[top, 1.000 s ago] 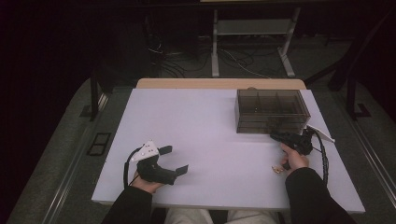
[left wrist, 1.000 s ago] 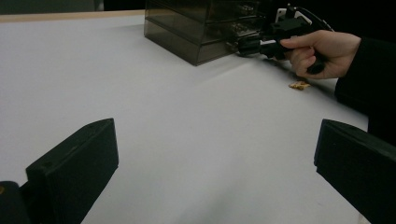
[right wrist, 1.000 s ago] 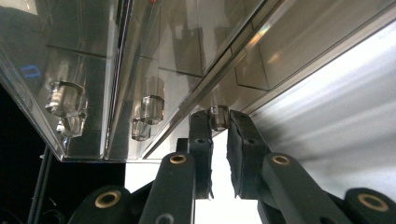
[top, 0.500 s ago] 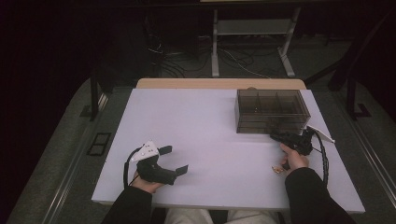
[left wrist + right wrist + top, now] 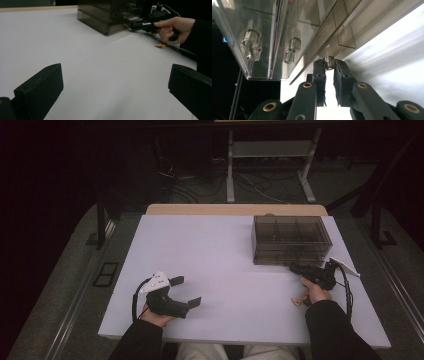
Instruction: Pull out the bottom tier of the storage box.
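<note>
At right of the high view, the right gripper is pinching a small clear knob, seemingly on the smoky transparent plastic drawer box's lowest drawer; the left gripper, lower left, is resting spread wide.

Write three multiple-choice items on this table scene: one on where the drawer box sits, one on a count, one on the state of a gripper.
1. Where does the smoked clear drawer box stand on the white table?
A. far right part
B. near left corner
C. dead centre

2. How many clear knobs show on the box front in the right gripper view?
A. one
B. three
C. six

3. How does the right gripper stand?
A. wide open over bare table
B. shut on a drawer knob
C. lying loose on the table

Key: 1 A, the high view puts the box far and right. 2 B, two knobs at left plus the gripped one. 3 B, its jaws press the knob from both sides, while the left gripper gapes open.
</note>
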`<action>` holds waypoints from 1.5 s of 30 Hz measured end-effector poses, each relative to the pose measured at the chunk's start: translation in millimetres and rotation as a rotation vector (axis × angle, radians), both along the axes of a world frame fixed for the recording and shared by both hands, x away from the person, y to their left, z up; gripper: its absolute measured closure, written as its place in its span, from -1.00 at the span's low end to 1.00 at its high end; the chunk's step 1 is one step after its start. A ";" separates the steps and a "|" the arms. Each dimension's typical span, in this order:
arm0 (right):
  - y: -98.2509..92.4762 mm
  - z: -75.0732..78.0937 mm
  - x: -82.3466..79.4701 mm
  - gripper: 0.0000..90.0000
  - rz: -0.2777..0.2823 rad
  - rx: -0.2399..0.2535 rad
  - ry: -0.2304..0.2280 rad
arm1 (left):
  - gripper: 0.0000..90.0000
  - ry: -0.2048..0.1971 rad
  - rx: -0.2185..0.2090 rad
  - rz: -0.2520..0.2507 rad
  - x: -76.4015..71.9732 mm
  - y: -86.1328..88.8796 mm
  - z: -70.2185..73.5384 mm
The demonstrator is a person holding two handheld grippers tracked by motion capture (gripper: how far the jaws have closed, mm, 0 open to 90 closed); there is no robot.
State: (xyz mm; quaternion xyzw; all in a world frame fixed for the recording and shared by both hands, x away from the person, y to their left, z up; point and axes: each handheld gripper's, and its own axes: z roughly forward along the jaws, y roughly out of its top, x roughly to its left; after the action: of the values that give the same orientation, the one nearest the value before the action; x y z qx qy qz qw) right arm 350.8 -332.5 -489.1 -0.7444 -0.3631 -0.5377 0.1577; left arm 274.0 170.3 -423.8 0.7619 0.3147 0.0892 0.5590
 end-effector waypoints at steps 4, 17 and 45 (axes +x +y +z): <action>1.4 0.3 -6.9 0.77 -0.007 -0.003 -0.002 | -1.00 0.000 -0.002 0.001 0.1 0.2 0.1; 3.2 2.3 -12.8 0.76 -0.017 -0.023 0.010 | -1.00 0.000 -0.001 0.000 0.0 0.2 0.1; 12.3 43.1 -21.7 0.67 0.078 -0.200 -0.113 | -1.00 0.000 -0.001 0.000 0.1 0.9 0.1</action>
State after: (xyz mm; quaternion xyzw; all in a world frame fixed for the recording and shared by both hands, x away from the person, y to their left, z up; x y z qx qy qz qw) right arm 329.2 -320.2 -445.9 -0.7102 -0.4521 -0.5334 0.0826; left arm 274.1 171.3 -423.7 0.7617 0.3146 0.0892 0.5594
